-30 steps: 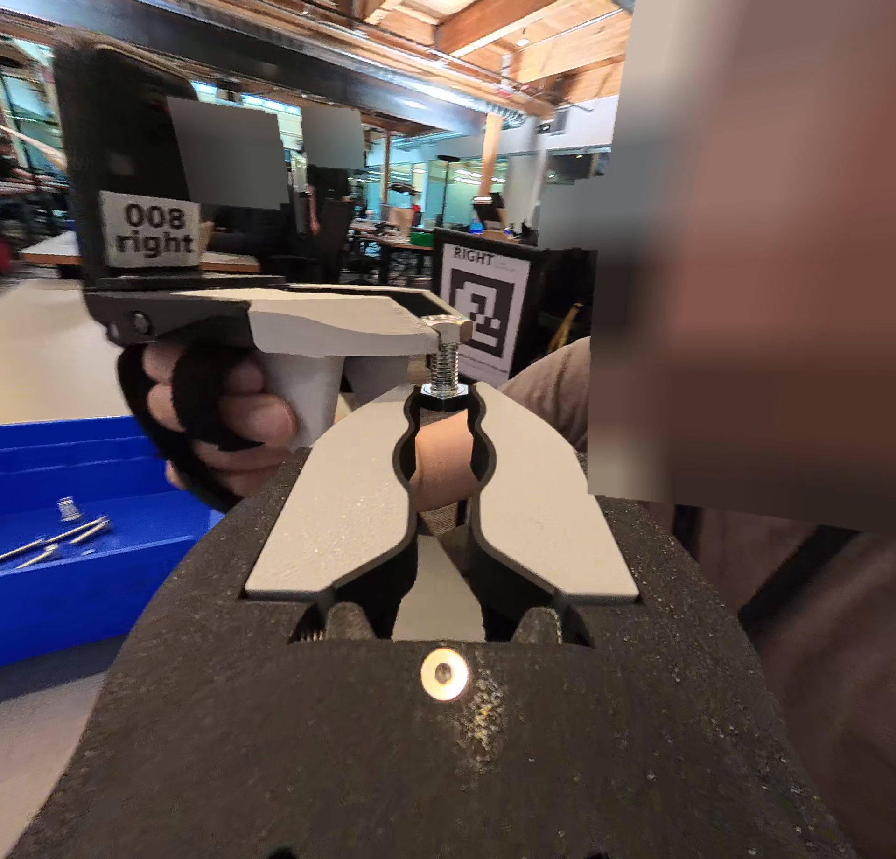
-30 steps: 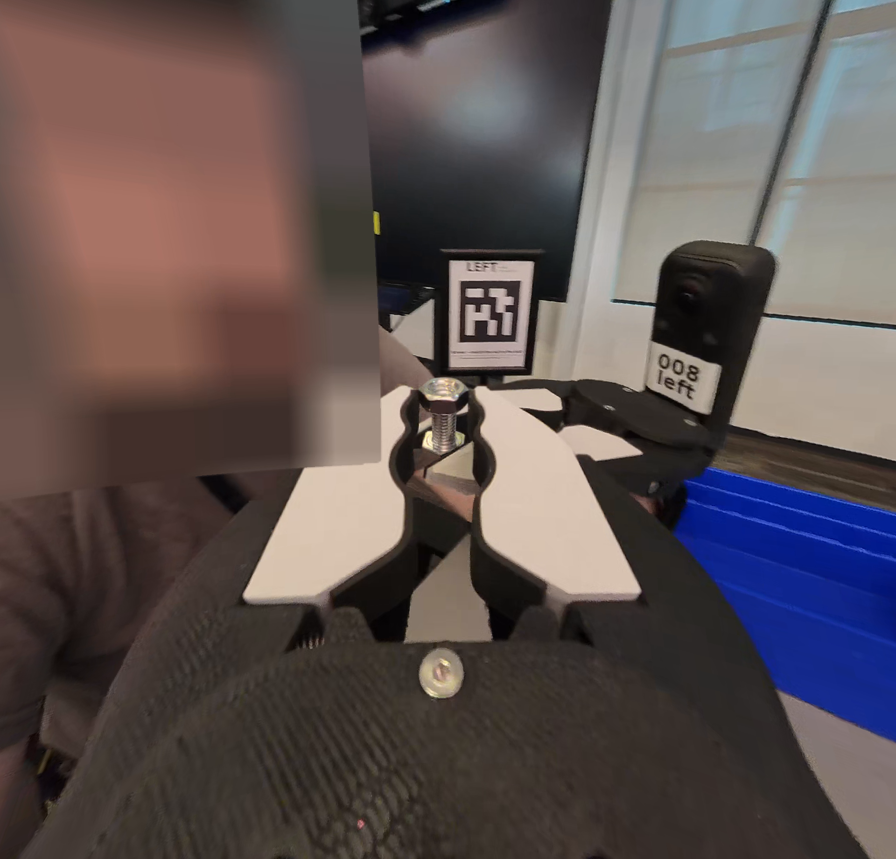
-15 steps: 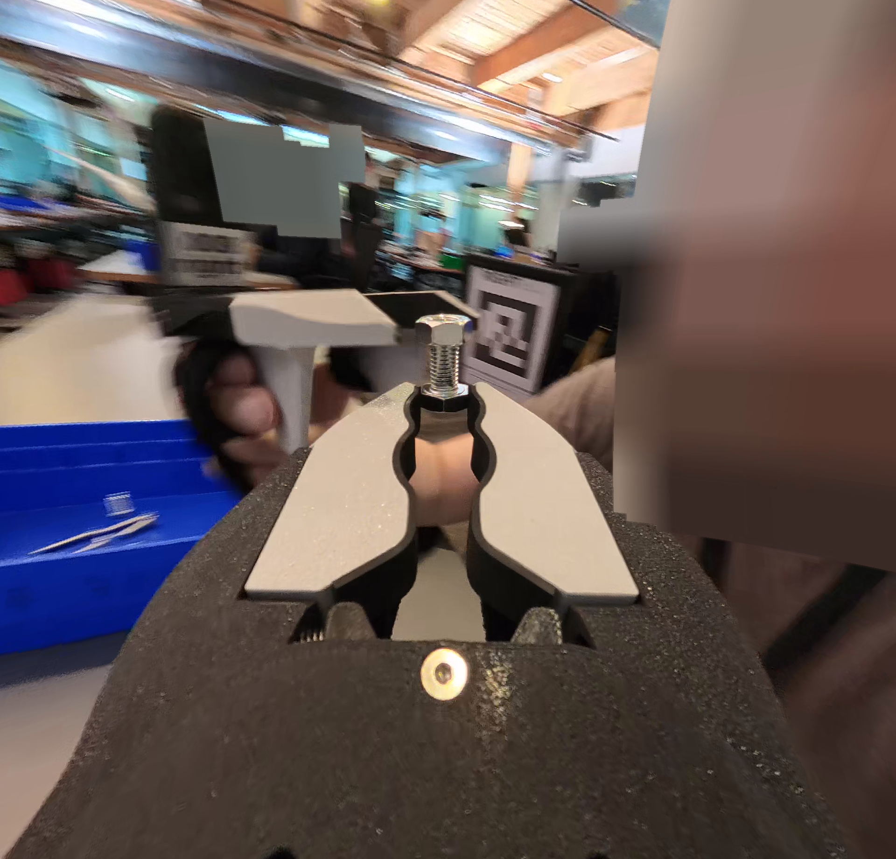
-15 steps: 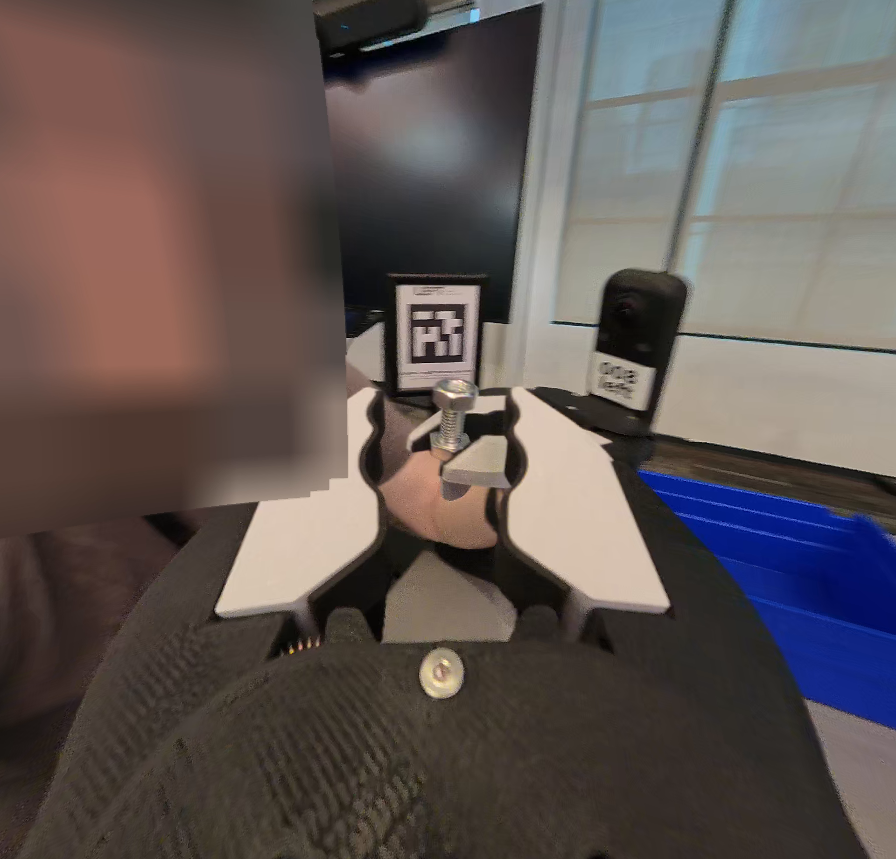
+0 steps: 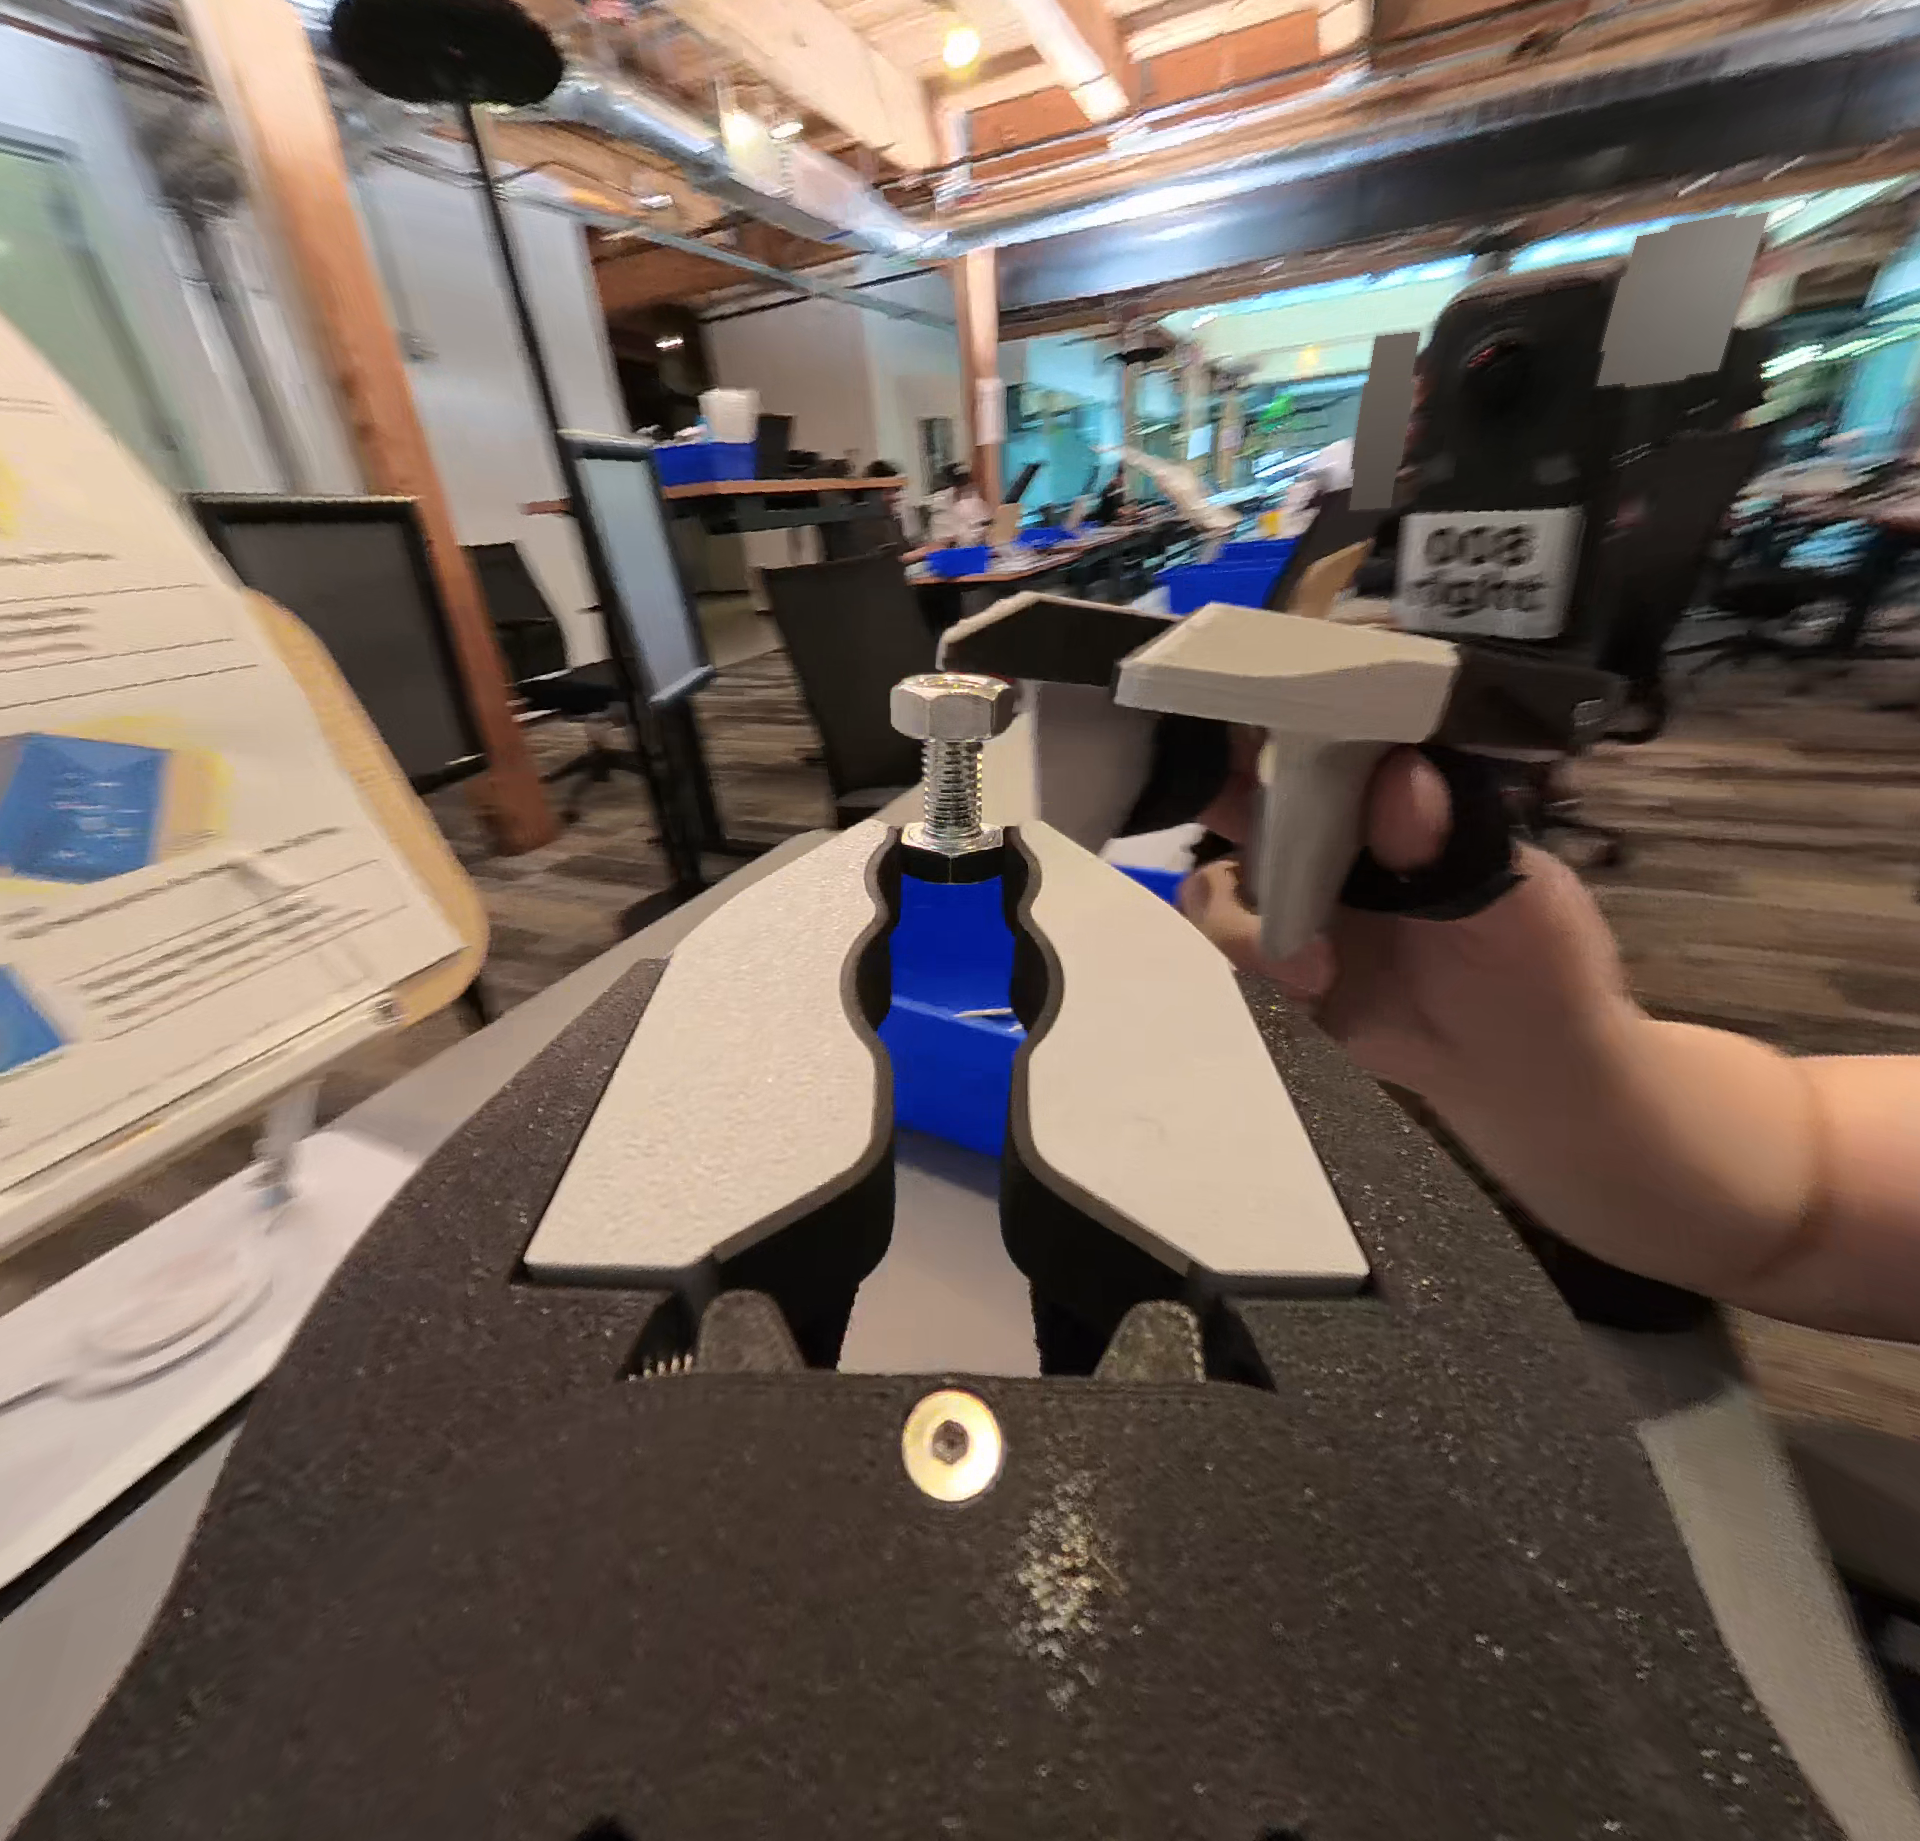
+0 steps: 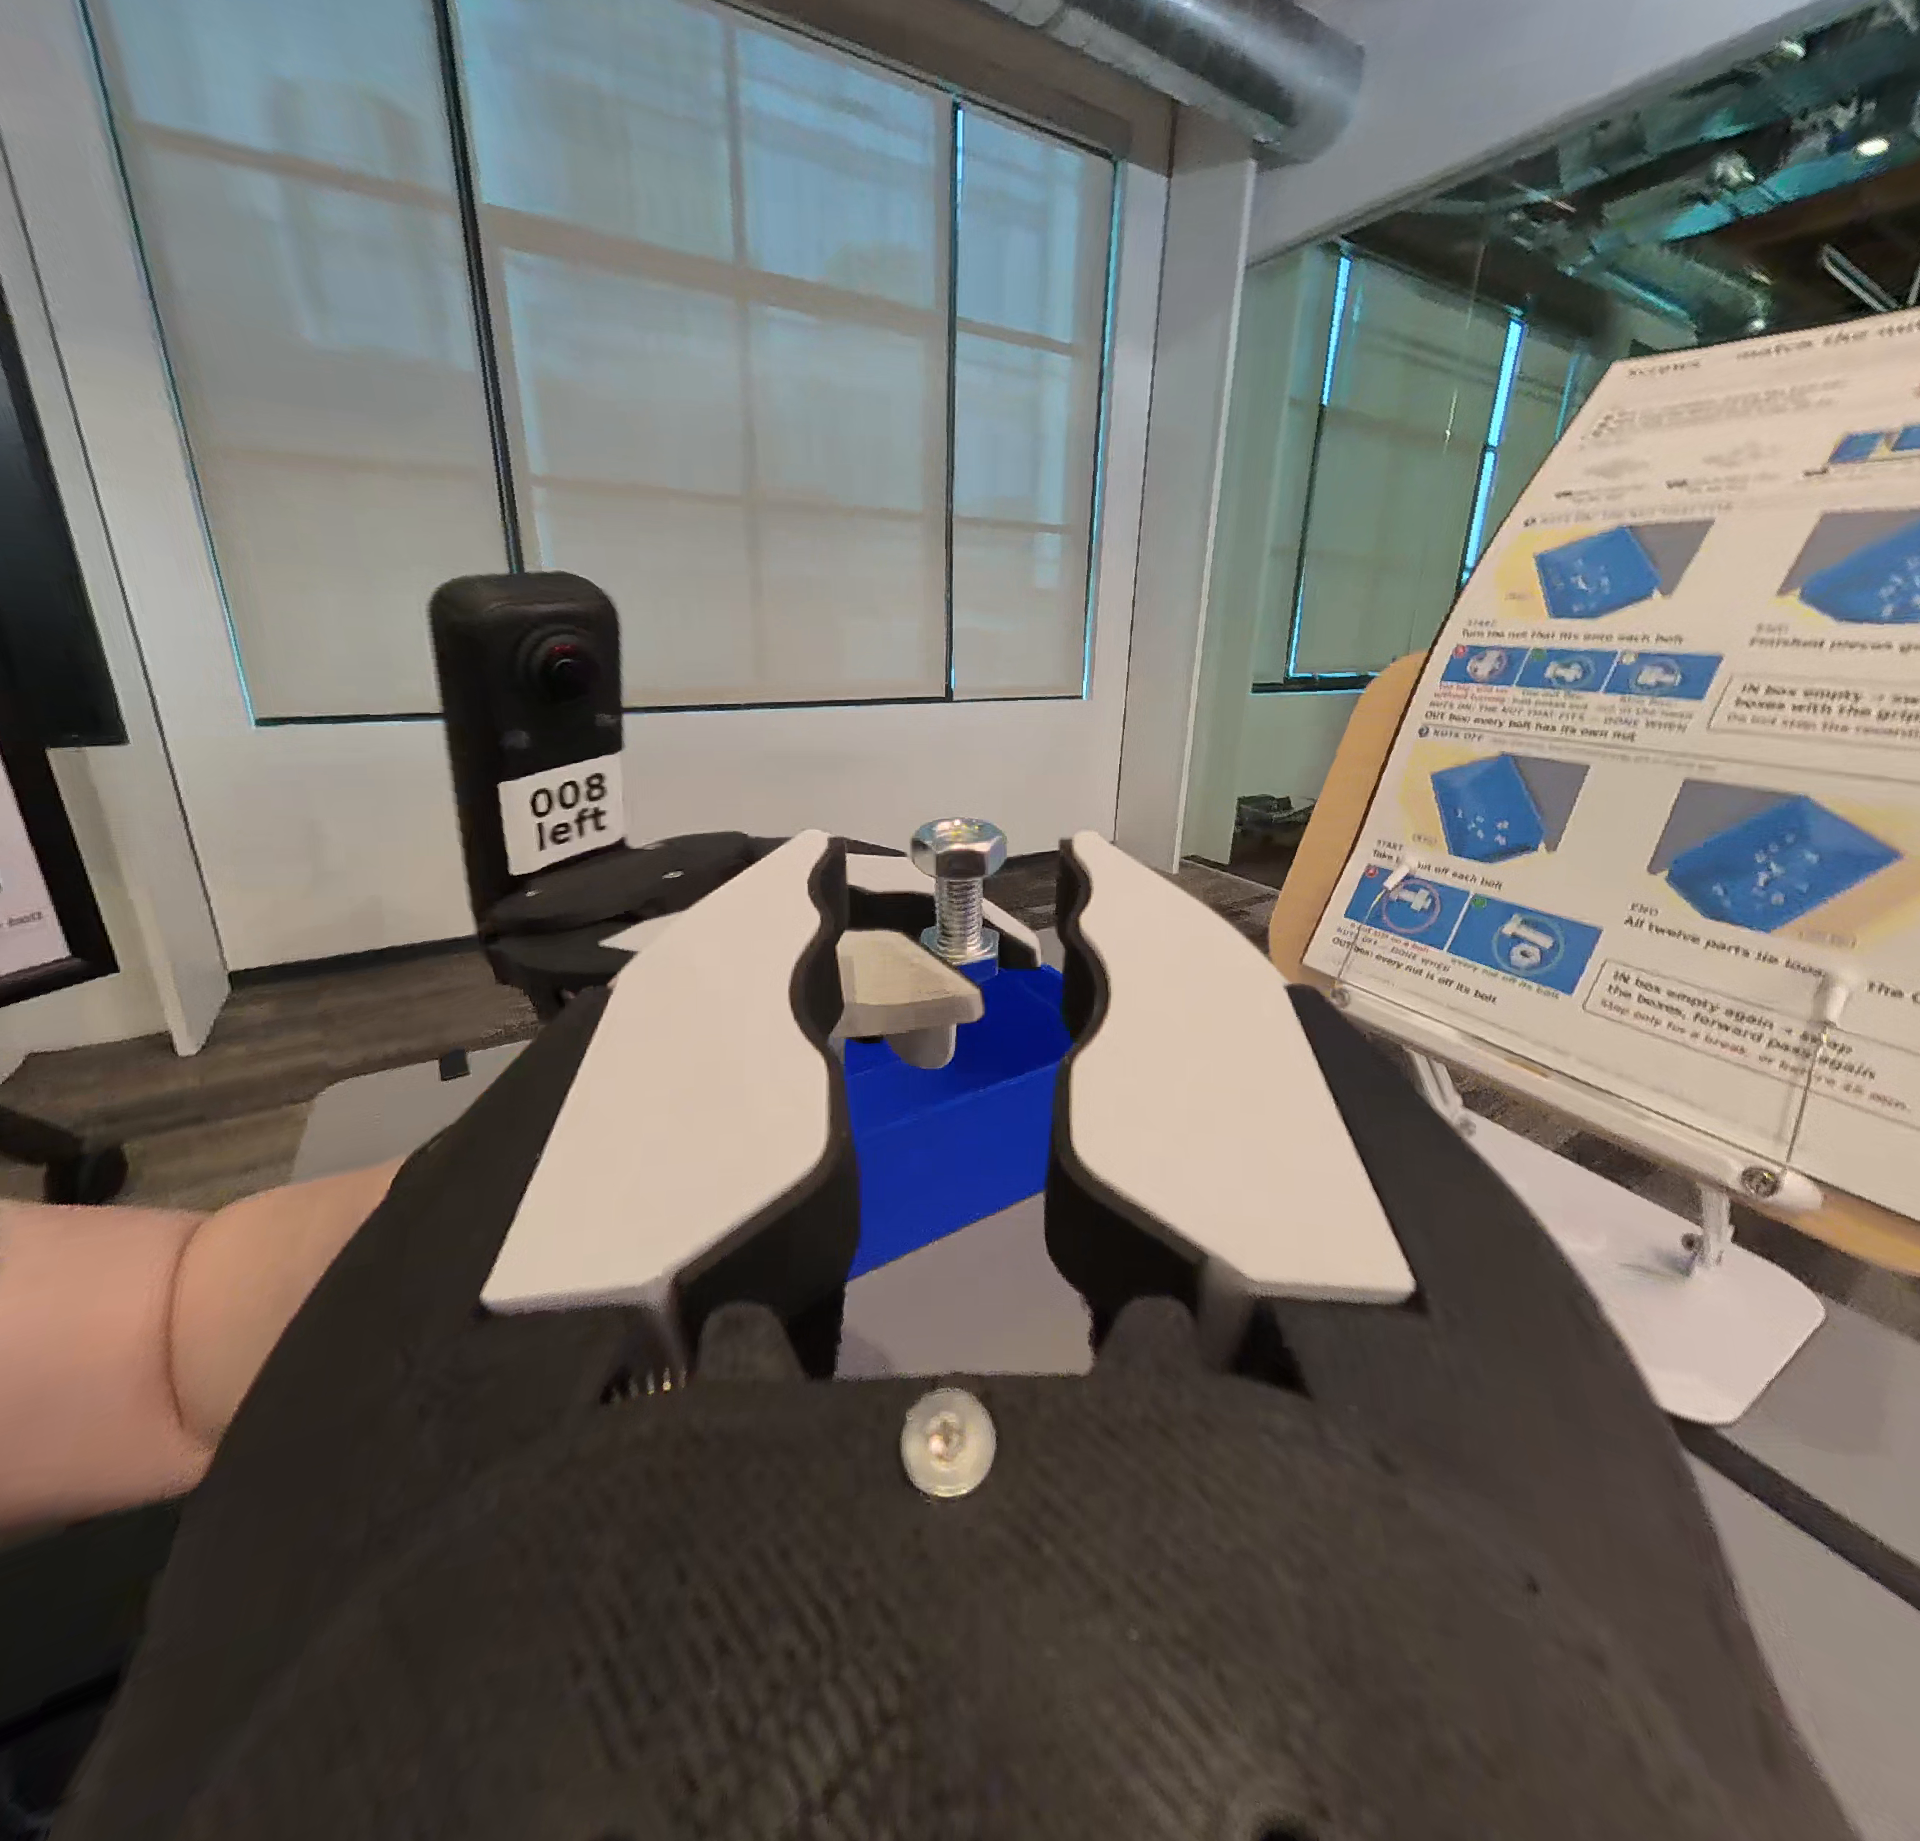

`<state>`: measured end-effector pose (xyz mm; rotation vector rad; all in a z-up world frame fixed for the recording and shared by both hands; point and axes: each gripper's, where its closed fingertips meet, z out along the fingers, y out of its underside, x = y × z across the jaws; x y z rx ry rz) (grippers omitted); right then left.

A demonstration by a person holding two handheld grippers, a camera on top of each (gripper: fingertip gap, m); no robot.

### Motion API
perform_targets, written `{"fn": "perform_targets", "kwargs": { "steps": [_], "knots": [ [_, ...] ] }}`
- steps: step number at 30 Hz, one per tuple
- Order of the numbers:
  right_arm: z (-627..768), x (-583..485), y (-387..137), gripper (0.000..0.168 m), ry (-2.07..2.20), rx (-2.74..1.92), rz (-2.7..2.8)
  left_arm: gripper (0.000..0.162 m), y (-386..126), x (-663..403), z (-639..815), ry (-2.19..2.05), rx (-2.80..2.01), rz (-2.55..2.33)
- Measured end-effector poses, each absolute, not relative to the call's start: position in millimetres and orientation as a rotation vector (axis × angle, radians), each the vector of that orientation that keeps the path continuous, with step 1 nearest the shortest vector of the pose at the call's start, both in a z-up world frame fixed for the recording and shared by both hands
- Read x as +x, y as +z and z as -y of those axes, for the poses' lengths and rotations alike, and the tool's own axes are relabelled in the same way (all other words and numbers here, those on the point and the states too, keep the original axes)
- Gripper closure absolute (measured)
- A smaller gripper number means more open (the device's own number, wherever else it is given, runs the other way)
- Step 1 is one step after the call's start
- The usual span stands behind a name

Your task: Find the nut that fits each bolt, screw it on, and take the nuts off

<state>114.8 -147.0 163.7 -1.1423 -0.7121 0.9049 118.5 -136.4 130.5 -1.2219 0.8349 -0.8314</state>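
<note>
Steel bolt upright, head up, nut pinched in left gripper; right gripper spread, empty.

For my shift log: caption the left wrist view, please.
Left gripper clamps a nut threaded on an upright bolt; right gripper, jaws open, nearby.

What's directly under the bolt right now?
The nut, clamped at the left gripper tips, sits on the bolt; below shows a blue bin. The bolt's lower end is hidden.
</note>
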Motion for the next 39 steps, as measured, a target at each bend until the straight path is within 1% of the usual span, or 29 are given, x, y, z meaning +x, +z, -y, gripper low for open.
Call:
{"fn": "perform_targets", "kwargs": {
  "steps": [7,13,17,22,27,33,39],
  "knots": [
    [139,108,152,0.133,0.826,-1.183,0.688,0.144,122,118,124,-0.598,-1.24,-0.792],
    [127,111,146,0.138,0.816,-1.202,0.649,0.144,117,123,123,-0.491,-1.236,-0.799],
    [127,107,142,0.15,0.83,-1.217,0.676,0.144,116,125,123,-0.462,-1.227,-0.808],
    [133,107,145,0.15,0.823,-1.177,0.708,0.144,119,126,129,-0.495,-1.208,-0.838],
    [147,107,152,0.15,0.976,-1.153,0.836,0.144,126,130,144,-0.744,-1.193,-0.927],
    [184,111,156,0.15,1.285,-0.989,1.155,0.144,130,137,183,-1.073,-1.115,-1.138],
    [223,124,147,0.149,1.668,-0.795,1.381,0.144,120,146,225,-1.446,-1.083,-1.331]
  ]
}}
